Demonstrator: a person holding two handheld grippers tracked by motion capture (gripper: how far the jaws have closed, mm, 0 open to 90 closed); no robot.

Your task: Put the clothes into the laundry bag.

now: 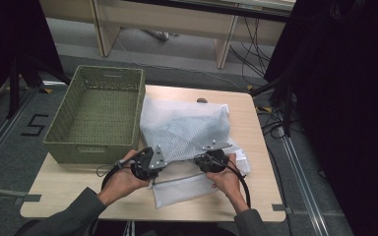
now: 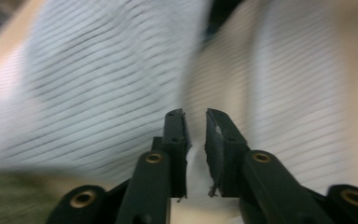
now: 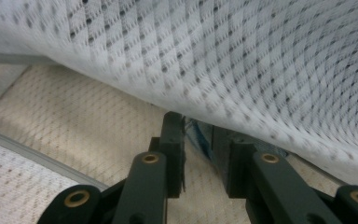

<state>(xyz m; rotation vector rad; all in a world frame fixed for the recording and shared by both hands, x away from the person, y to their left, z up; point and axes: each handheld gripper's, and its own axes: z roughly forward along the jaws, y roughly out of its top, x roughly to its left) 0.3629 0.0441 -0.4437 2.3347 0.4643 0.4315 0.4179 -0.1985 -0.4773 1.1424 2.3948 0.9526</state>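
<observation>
A stuffed white mesh bag (image 1: 184, 128) lies on the wooden table (image 1: 59, 187), with a flat mesh piece (image 1: 182, 191) in front of it. My left gripper (image 1: 160, 160) sits at the bag's near left corner. In the left gripper view, which is blurred, the left gripper (image 2: 195, 116) is open by a narrow gap over the mesh (image 2: 98, 79), and its pads press on nothing. My right gripper (image 1: 212, 156) is at the bag's near edge. There the right gripper (image 3: 198, 126) is open, its tips tucked just under the bulging mesh (image 3: 242, 60), with a thin bluish strip between the jaws.
A green woven basket (image 1: 96, 147) stands at the table's left, touching the bag's side. A small dark object (image 1: 202, 100) lies at the table's far edge. Dark stands and cables flank the table on both sides.
</observation>
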